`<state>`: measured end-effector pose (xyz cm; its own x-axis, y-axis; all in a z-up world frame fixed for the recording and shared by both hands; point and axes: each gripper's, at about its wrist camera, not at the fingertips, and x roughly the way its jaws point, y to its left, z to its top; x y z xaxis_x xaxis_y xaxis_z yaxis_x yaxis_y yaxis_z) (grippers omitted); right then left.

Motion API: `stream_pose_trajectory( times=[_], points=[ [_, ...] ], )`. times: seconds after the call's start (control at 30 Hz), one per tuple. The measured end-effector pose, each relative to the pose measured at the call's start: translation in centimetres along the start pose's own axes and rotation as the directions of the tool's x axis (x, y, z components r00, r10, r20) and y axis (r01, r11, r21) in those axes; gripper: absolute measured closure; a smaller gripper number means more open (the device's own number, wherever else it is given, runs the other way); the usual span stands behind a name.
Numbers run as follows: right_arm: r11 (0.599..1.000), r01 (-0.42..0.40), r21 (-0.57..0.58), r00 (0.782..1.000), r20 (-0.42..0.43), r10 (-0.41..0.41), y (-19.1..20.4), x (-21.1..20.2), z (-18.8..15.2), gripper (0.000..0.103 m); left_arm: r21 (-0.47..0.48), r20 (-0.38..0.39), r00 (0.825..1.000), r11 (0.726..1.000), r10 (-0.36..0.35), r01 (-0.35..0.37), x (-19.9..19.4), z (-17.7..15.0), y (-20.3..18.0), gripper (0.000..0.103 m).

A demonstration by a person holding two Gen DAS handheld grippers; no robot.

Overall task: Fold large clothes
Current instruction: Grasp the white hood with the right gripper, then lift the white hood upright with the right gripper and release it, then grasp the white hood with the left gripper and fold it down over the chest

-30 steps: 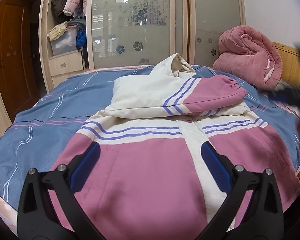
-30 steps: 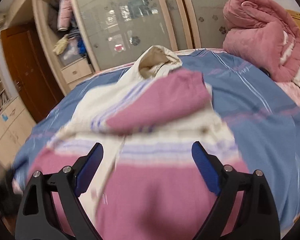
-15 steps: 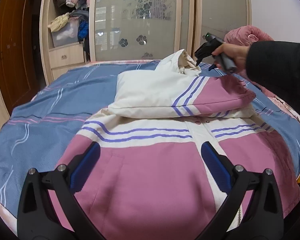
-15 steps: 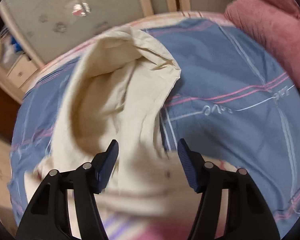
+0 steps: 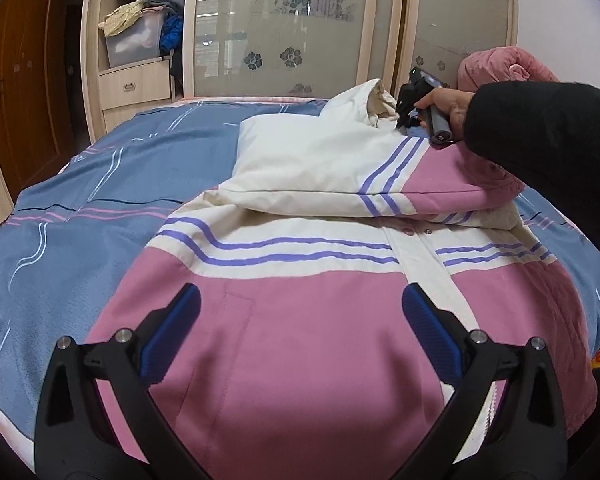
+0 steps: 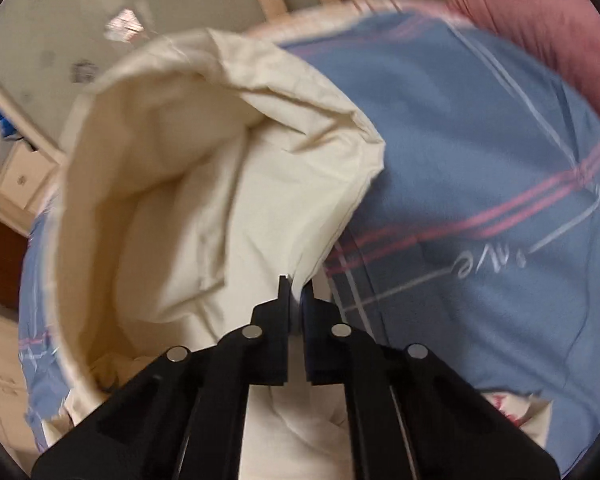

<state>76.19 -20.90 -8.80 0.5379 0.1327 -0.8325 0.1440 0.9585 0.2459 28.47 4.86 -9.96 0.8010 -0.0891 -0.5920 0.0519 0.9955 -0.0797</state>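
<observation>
A pink and cream jacket point(image 5: 300, 320) with purple stripes lies front up on the bed, one sleeve point(image 5: 360, 176) folded across its chest. My left gripper point(image 5: 296, 320) hovers open over the pink lower part, nothing between its fingers. At the far end the cream hood point(image 6: 204, 168) stands open. My right gripper point(image 6: 298, 292) is shut on the hood's right edge, a fold of cream cloth pinched between its pads. In the left wrist view the right gripper point(image 5: 410, 114) is held by a hand in a black sleeve point(image 5: 540, 148) beside the hood point(image 5: 368, 100).
The bed's blue cover point(image 5: 100, 208) with pink and white lines spreads around the jacket. A rolled pink quilt point(image 5: 500, 68) lies at the far right. A wardrobe with frosted sliding doors point(image 5: 280, 28) and open shelves point(image 5: 136, 40) stands behind the bed.
The right gripper swung from over the jacket's body to the hood and closed on its edge. The left gripper crept slightly forward and stayed open.
</observation>
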Motion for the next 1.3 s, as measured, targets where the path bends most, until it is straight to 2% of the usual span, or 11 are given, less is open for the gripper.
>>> stream_pose_trajectory(
  times=[0.23, 0.4, 0.6, 0.7, 0.77, 0.8, 0.83, 0.9, 1.0, 1.1, 1.3],
  points=[
    [0.96, -0.115, -0.257, 0.961, 0.215, 0.173, 2.4, -12.7, -5.0, 0.101, -0.023, 0.01, 1.0, 1.0, 0.002, -0.002, -0.1, 0.1, 0.2, 0.002],
    [0.921, -0.128, -0.368, 0.912, 0.322, 0.255, -0.7, -21.0, -14.7, 0.103, -0.031, 0.043, 0.999, 1.0, 0.004, -0.002, -0.7, 0.1, 0.2, 0.002],
    [0.944, -0.159, -0.29, 0.917, 0.312, 0.25, -6.3, -23.0, -24.0, 0.103, -0.026, 0.047, 0.999, 1.0, -0.004, 0.005, -1.0, -0.3, -0.7, 0.002],
    [0.938, -0.21, -0.276, 0.898, 0.325, 0.297, -6.5, -24.2, -28.0, 0.103, -0.026, 0.064, 0.998, 1.0, -0.001, 0.003, -1.3, -0.4, -0.9, 0.002],
    [0.925, -0.25, -0.287, 0.881, 0.328, 0.34, -6.1, -25.2, -30.8, 0.08, -0.03, 0.07, 0.998, 1.0, 0.003, -0.001, -1.3, -0.5, -1.0, 0.002],
    [0.933, -0.232, -0.275, 0.877, 0.355, 0.322, -6.1, -25.5, -32.0, 0.035, -0.038, 0.069, 0.998, 0.999, -0.003, 0.006, -1.3, -0.5, -1.0, 0.002],
    [0.942, -0.226, -0.246, 0.851, 0.421, 0.314, -6.2, -26.3, -33.3, 0.01, -0.041, 0.064, 0.998, 0.999, -0.004, 0.007, -1.2, -0.5, -0.9, 0.002],
    [0.945, -0.252, -0.207, 0.813, 0.484, 0.323, -7.1, -27.0, -34.9, 0.004, -0.063, 0.038, 0.999, 0.998, -0.008, 0.01, -0.6, 0.0, -0.5, 0.002],
    [0.945, -0.306, -0.116, 0.833, 0.448, 0.324, -8.2, -26.6, -34.8, 0.002, -0.072, -0.029, 1.0, 0.997, 0.0, -0.003, 1.2, 2.5, -0.4, 0.002],
    [0.937, -0.35, 0.0, 0.834, 0.455, 0.312, -10.0, -26.2, -34.6, 0.002, 0.051, -0.053, 0.998, 0.998, 0.038, -0.036, 4.0, 8.1, -2.6, 0.002],
    [0.934, -0.358, -0.005, 0.812, 0.492, 0.314, -10.4, -25.9, -34.1, 0.002, 0.265, -0.005, 0.994, 0.958, 0.11, -0.105, 13.4, 20.8, -9.1, 0.002]
  ],
)
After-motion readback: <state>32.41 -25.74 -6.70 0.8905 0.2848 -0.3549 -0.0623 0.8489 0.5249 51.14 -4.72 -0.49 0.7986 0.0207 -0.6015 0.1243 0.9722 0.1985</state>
